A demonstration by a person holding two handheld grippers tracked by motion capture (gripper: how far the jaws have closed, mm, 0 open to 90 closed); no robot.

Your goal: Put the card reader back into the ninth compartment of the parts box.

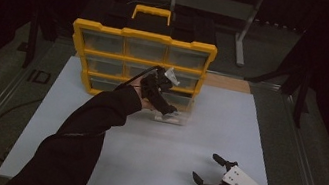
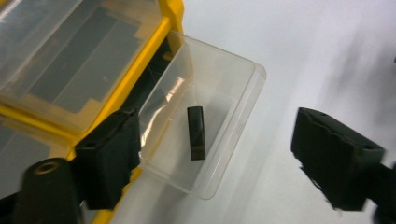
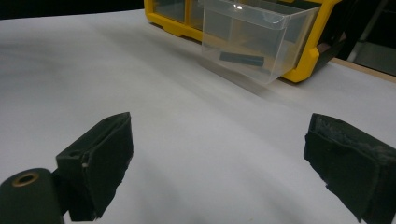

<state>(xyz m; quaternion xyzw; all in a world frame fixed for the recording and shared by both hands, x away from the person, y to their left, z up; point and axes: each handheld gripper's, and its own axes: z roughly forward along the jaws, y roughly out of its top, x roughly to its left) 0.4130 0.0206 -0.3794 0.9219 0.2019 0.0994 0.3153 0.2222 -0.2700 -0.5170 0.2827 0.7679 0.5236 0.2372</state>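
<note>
My left tool [image 2: 212, 154], jaws apart, hovers over the pulled-out drawer [image 2: 243, 107] holding a black block [image 2: 196, 133], ready to reach in; my right tool [image 3: 217, 168] waits agape.

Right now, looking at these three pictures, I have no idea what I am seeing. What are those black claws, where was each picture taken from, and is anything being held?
There is no robot here. A person holds a hand tool with two black padded jaws in each hand. The high view looks down on a white table. The other two pictures come from small cameras riding on each tool, looking out between its own jaws.

At the back stands a yellow drawer cabinet. One clear drawer is pulled out, with a small black block lying inside. The left gripper hangs open above that drawer. The right gripper is open too, near the table's front edge. Neither holds anything.
</note>
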